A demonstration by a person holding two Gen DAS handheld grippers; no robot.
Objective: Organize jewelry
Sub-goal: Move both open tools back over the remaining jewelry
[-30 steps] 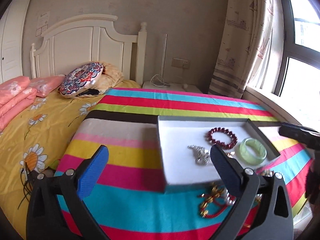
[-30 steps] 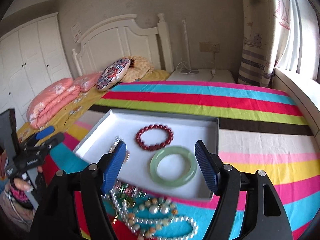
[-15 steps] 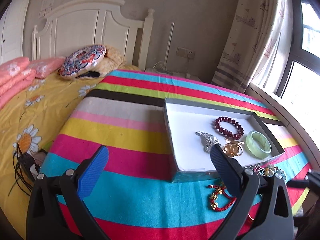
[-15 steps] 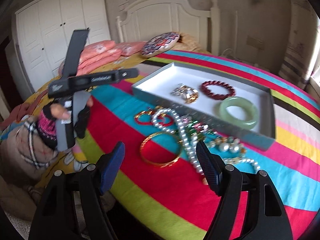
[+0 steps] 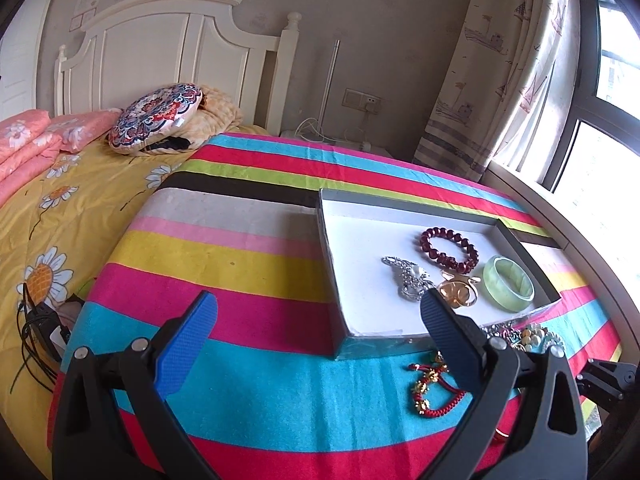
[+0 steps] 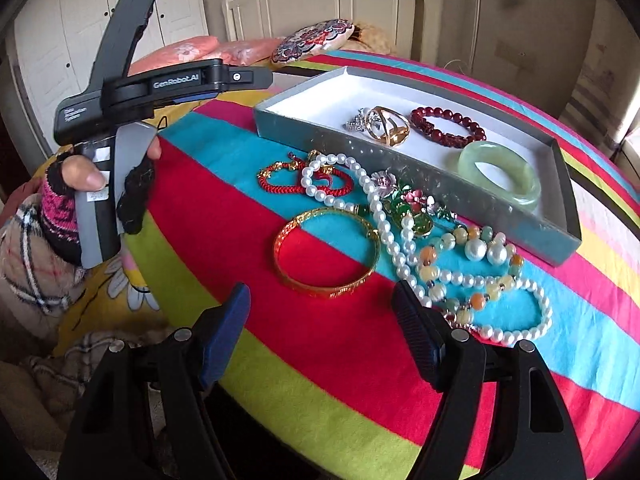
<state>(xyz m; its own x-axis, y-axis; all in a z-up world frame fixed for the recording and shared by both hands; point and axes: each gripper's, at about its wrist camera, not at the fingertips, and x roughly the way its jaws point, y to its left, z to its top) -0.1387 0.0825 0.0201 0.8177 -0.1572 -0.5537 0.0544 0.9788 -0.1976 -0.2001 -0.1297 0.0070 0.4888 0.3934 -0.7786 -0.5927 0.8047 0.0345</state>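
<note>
My right gripper hangs with jaws spread wide and empty above the striped blanket, the gold bangle lying just ahead between its fingers. My left gripper, also wide open and holding nothing, points at the grey tray, where the red bead bracelet and green jade bangle lie.

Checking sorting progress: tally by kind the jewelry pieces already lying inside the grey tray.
Dark red bead bracelet: 1
Green jade bangle: 1
Gold ornament: 1
Silver brooch: 1
Total: 4
</note>
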